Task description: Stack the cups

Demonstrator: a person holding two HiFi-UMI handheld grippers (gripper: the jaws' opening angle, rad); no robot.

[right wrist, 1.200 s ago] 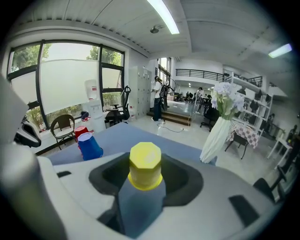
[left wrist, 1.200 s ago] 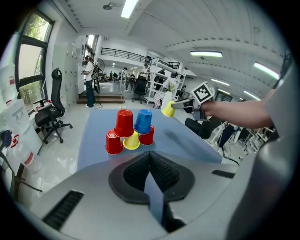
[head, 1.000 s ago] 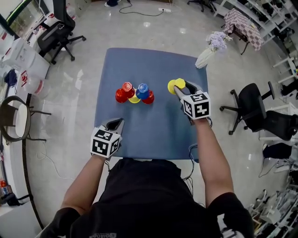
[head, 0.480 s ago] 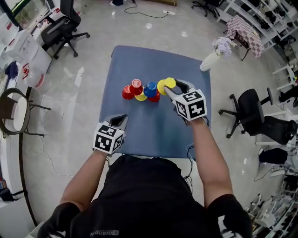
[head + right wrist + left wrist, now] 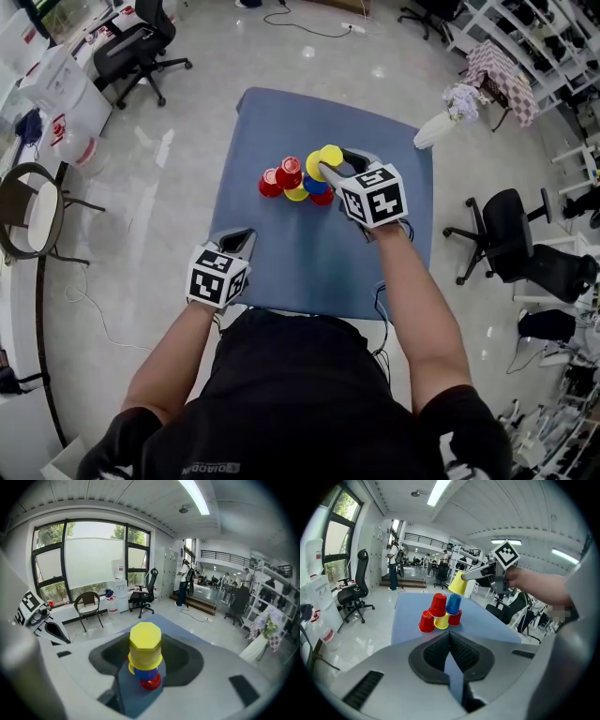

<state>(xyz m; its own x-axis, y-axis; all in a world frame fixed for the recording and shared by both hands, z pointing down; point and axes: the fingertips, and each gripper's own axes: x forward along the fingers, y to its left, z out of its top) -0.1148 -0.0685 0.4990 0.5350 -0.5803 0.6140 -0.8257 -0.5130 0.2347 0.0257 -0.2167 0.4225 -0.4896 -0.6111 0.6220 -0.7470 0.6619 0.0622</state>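
Observation:
A pyramid of upturned cups stands mid-table: a red cup (image 5: 270, 183), a yellow one (image 5: 297, 194) and another red one (image 5: 323, 198) at the bottom, with a red cup (image 5: 290, 171) and a blue cup (image 5: 314, 185) on top. My right gripper (image 5: 330, 165) is shut on an upturned yellow cup (image 5: 324, 157) and holds it just above the blue cup (image 5: 143, 676). In the right gripper view that yellow cup (image 5: 145, 648) fills the space between the jaws. My left gripper (image 5: 240, 240) is shut and empty near the table's front left, pointing at the pyramid (image 5: 440, 613).
The blue table (image 5: 281, 262) stands on a glossy floor. A white vase of flowers (image 5: 448, 117) sits past the far right corner. Office chairs (image 5: 141, 52) stand at the far left and right (image 5: 506, 239), and a round chair (image 5: 33, 220) at the left.
My right gripper has carried the yellow cup leftward from the table's right side to just over the pyramid. The left gripper has barely shifted.

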